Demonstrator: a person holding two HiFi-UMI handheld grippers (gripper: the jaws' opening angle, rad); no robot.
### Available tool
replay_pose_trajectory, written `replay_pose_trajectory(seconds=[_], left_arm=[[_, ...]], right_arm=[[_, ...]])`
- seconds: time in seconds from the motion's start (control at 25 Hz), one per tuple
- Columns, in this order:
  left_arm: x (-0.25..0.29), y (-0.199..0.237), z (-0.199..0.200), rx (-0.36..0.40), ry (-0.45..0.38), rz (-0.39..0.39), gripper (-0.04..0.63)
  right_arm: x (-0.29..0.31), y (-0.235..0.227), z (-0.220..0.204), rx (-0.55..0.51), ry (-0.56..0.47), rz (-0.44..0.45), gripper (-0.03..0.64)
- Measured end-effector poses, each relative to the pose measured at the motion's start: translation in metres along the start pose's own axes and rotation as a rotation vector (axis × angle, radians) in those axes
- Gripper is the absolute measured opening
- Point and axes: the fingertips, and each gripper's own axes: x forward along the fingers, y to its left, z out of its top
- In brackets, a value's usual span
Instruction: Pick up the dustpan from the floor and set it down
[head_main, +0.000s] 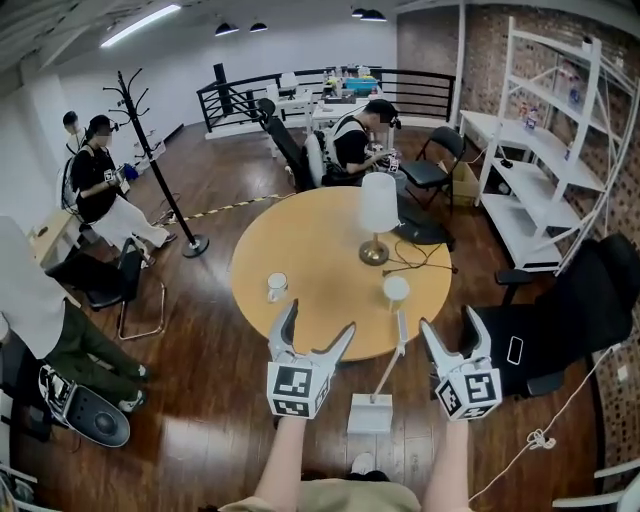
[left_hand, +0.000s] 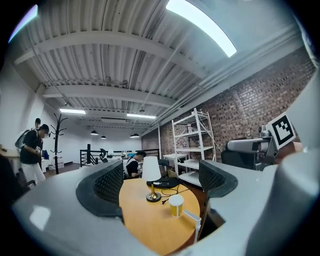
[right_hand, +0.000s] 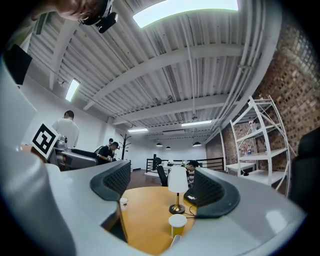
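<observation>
A white dustpan (head_main: 370, 412) stands on the wooden floor with its long handle (head_main: 399, 338) leaning on the near edge of the round table (head_main: 320, 250). My left gripper (head_main: 320, 318) hovers open just left of the handle, over the table edge. To the handle's right, my right gripper (head_main: 449, 320) is also open. Neither touches the dustpan, and both point level toward the table. The handle (left_hand: 192, 217) shows low between the left jaws in the left gripper view. Only its tip (right_hand: 175, 243) shows at the bottom of the right gripper view.
On the table stand a white lamp (head_main: 377, 215), a mug (head_main: 277, 287) and a yellow cup (head_main: 396, 290). A black office chair (head_main: 560, 320) sits close on the right, with a cable (head_main: 540, 438) on the floor. People sit at the left; a white shelf (head_main: 545, 150) lines the brick wall.
</observation>
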Motion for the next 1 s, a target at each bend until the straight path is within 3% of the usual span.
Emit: replay_pose_trajectory(seconds=[0.12, 0.2, 0.28, 0.52, 0.68, 1.0], left_arm=[[0.015, 0.004, -0.008, 0.004, 0.022, 0.013, 0.462], [0.021, 0.009, -0.016, -0.001, 0.034, 0.013, 0.462], [0.028, 0.014, -0.025, -0.009, 0.044, 0.006, 0.462], [0.049, 0.023, -0.043, -0.028, 0.064, -0.044, 0.462], [0.059, 0.025, -0.046, -0.013, 0.062, -0.080, 0.462], [0.065, 0.046, -0.072, 0.013, 0.109, -0.106, 0.457]], right_arm=[[0.012, -0.014, -0.022, 0.038, 0.013, 0.000, 0.380], [0.014, -0.021, -0.028, 0.083, -0.018, -0.018, 0.298], [0.018, -0.027, -0.034, 0.118, -0.040, -0.023, 0.287], [0.013, -0.029, -0.076, 0.040, 0.075, -0.039, 0.288], [-0.011, -0.028, -0.140, 0.029, 0.193, -0.069, 0.295], [-0.045, -0.020, -0.299, 0.156, 0.427, -0.134, 0.308]])
